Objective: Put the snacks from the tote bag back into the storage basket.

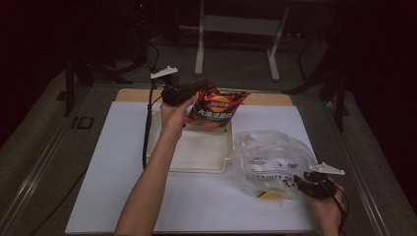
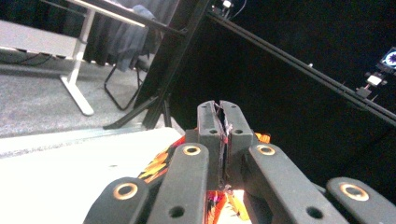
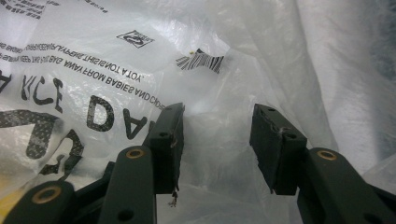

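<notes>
A red and orange chip bag [image 1: 216,110] hangs upright over the far end of a shallow white tray [image 1: 196,152]. My left gripper [image 1: 201,85] is shut on the bag's top left corner. In the left gripper view the jaws of the left gripper [image 2: 220,116] are pressed together with a thin foil edge pinched between them, and the chip bag [image 2: 159,163] shows below. A crumpled clear plastic bag [image 1: 270,157] with black print lies right of the tray. My right gripper [image 1: 299,181] stands open at its near right edge. Up close, the right gripper [image 3: 217,130] has its jaws apart against the plastic bag [image 3: 93,60].
A white sheet [image 1: 123,172] covers the table under the tray and the bag. A wooden board [image 1: 133,94] shows along its far edge. Something yellow [image 1: 268,195] lies inside the plastic bag. A desk frame's white legs [image 1: 199,54] stand on the floor beyond.
</notes>
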`<state>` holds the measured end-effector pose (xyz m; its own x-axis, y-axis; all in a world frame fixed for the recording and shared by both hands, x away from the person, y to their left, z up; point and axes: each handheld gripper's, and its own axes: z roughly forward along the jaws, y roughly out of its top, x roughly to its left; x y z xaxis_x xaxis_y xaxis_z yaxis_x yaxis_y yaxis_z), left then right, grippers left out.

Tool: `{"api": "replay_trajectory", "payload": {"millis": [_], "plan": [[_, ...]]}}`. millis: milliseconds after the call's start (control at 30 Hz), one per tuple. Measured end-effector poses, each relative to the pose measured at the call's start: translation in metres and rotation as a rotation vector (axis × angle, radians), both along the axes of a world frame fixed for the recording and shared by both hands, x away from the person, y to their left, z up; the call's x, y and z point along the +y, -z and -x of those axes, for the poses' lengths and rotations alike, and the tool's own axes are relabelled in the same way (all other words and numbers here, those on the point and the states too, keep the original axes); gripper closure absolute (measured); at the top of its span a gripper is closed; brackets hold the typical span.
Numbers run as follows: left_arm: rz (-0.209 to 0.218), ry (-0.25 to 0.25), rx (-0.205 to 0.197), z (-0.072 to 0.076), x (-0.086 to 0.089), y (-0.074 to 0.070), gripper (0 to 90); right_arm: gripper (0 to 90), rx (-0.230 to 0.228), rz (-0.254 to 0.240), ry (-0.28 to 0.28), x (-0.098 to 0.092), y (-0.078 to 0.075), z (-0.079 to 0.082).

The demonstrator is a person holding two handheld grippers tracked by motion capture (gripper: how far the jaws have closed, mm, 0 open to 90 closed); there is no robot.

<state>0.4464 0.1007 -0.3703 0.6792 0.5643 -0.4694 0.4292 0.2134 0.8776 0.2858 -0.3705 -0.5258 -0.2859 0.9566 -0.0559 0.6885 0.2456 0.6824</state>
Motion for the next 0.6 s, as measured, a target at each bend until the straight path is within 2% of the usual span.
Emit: {"api": "replay_trajectory", "payload": {"millis": [267, 600], "plan": [[0.003, 0.003, 0.011, -0.004, -0.001, 0.006, 89.0, 54.4, -0.001, 0.000, 0.004, 0.000, 0.000, 0.000], [0.035, -0.005, 0.047, -0.009, 0.004, 0.023, 89.0, 54.5, 0.000, -0.001, 0.007, 0.001, 0.000, 0.001]]}}
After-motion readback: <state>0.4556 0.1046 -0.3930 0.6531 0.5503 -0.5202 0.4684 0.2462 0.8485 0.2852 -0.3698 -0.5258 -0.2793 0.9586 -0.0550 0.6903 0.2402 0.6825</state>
